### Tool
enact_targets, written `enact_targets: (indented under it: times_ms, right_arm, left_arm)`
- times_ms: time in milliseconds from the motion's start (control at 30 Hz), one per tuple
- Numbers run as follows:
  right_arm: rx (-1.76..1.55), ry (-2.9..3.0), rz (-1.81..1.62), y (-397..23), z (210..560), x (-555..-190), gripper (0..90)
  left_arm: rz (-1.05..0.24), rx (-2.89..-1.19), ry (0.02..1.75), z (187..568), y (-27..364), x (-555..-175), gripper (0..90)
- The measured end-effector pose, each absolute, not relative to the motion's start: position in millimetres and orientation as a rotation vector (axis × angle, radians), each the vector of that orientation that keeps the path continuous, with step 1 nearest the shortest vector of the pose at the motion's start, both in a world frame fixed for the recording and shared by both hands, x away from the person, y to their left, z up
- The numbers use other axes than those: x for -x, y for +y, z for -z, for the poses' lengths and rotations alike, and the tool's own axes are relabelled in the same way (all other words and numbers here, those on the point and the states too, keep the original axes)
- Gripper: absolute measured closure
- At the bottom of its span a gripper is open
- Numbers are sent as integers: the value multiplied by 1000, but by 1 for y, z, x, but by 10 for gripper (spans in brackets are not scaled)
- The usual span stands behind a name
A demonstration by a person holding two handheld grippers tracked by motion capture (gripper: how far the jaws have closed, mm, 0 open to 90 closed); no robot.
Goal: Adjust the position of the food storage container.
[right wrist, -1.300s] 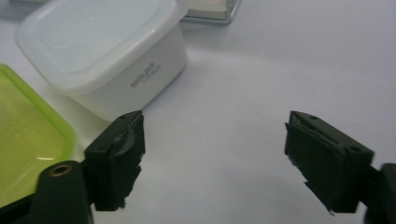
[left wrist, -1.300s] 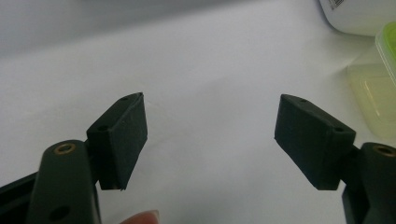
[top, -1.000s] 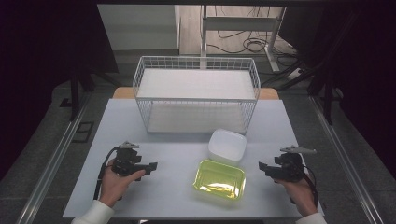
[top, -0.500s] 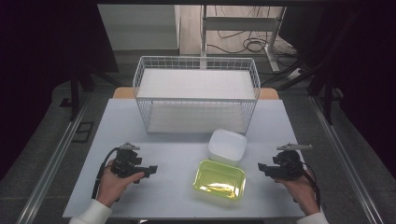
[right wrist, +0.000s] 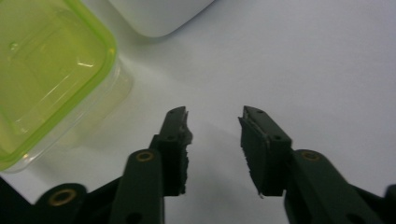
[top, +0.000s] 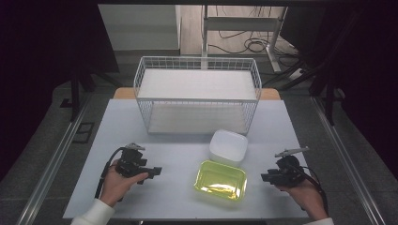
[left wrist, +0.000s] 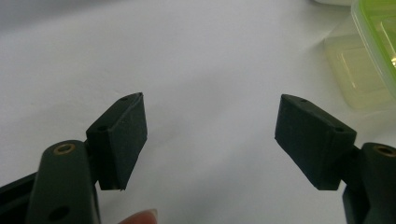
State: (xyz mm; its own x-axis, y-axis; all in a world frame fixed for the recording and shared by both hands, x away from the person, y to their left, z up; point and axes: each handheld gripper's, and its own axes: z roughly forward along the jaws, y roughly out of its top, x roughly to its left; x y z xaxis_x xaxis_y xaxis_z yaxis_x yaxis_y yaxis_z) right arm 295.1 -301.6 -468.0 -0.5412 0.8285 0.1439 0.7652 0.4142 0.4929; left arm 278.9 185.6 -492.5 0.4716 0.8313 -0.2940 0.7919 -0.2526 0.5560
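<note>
Green-lidded box [top: 220, 179] beside white container [top: 228, 146]

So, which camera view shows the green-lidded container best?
The high view: the whole green-lidded container is visible there, on the table beside the white box. The right gripper view shows one large corner close up; the left gripper view shows a small part at its edge.

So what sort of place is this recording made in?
Most likely a lab or workshop bench set up for recording, not a home. A plain white table stands between dark curtains, loose cables lie on the floor behind, and a wire basket and two food containers are laid out as props.
</note>
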Motion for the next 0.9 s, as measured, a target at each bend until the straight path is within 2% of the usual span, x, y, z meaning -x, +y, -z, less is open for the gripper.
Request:
enact_targets:
  times_ms: [233, 300, 900]
  right_arm:
    - [-1367, 2649, -750, -285, 470, -288, 846]
    - [-1313, 2694, -732, -279, 473, -285, 883]
    - [-1157, 2789, -605, -231, 478, -289, 888]
  left_arm:
    - [-83, -2069, 1337, 492, 185, -278, 248]
    - [-81, -2077, 1335, 493, 184, -279, 248]
    - [-104, -2074, 1344, 491, 183, -275, 246]
